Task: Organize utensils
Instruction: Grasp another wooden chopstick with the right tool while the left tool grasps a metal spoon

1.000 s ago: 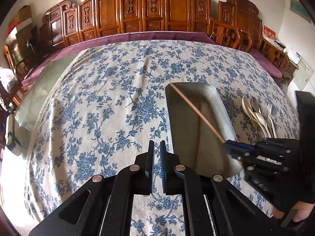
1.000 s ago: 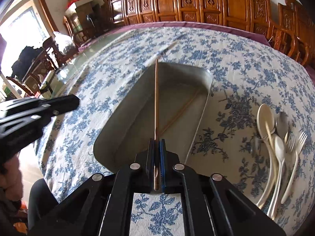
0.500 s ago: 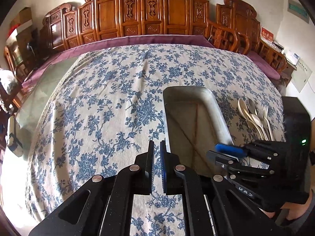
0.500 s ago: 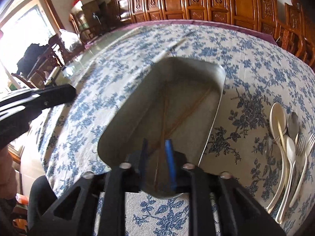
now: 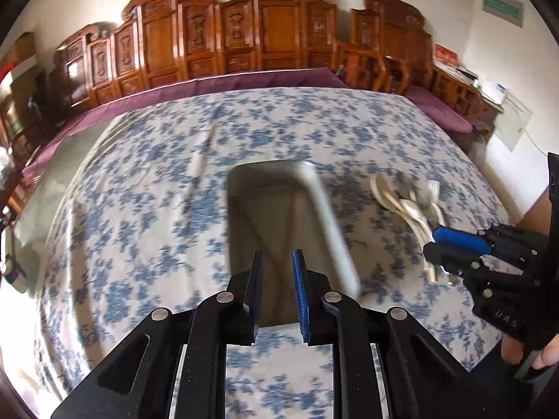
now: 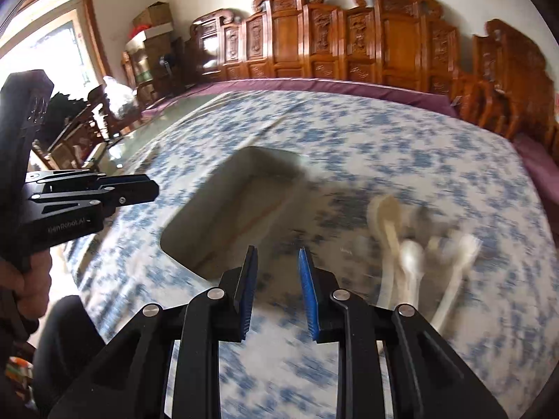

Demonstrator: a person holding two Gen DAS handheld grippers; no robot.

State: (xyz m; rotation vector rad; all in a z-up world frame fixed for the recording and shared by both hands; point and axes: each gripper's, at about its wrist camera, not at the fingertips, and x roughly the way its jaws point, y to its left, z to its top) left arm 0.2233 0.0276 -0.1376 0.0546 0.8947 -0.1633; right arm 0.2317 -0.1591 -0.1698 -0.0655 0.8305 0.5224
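Metal tray [image 6: 223,209] sits ahead-left of the right gripper [image 6: 276,289], chopsticks inside; the utensil pile [image 6: 412,244] lies ahead-right, handles running toward it. Its jaws are apart, empty. Left gripper [image 5: 277,289], farther off over the tray, is opening, empty.

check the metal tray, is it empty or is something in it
Not empty: two thin brown chopsticks lie crossed on the floor of the tray.
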